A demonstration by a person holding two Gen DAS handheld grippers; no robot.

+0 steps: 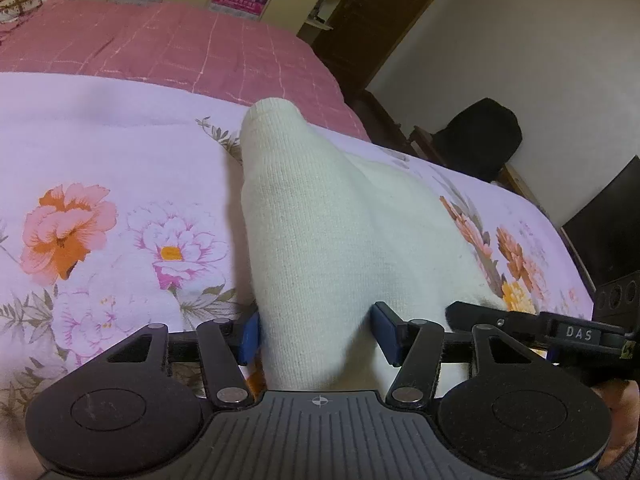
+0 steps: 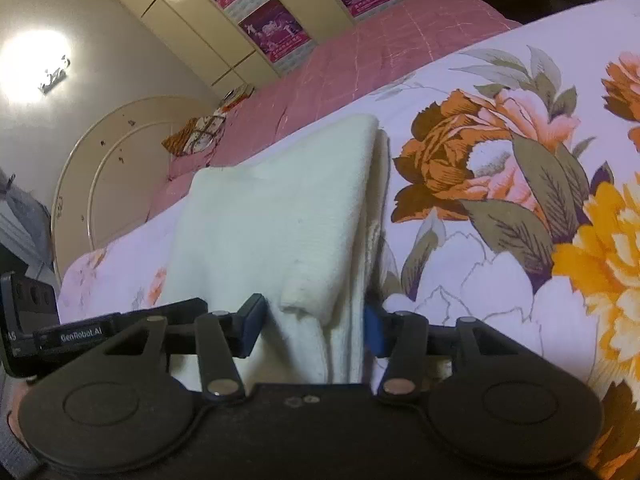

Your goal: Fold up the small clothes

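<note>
A cream knitted garment point(image 1: 320, 216) lies folded on the floral bedsheet point(image 1: 100, 240), one end peaked up. My left gripper point(image 1: 316, 336) has its blue pads on both sides of the garment's near end, shut on it. The right gripper's finger point(image 1: 520, 320) shows at the right of the left wrist view, beside the garment's edge. In the right wrist view the garment point(image 2: 280, 208) lies in layers on the sheet point(image 2: 500, 280). My right gripper point(image 2: 316, 324) is shut on its near edge. The left gripper's finger point(image 2: 120, 326) shows at the left.
A pink checked quilt point(image 1: 180, 40) covers the far half of the bed. Wardrobe doors with posters point(image 2: 276, 28) stand behind. A dark chair point(image 1: 480, 136) and dark furniture point(image 1: 612, 232) stand off the bed's right side. A round headboard point(image 2: 120, 168) is at the left.
</note>
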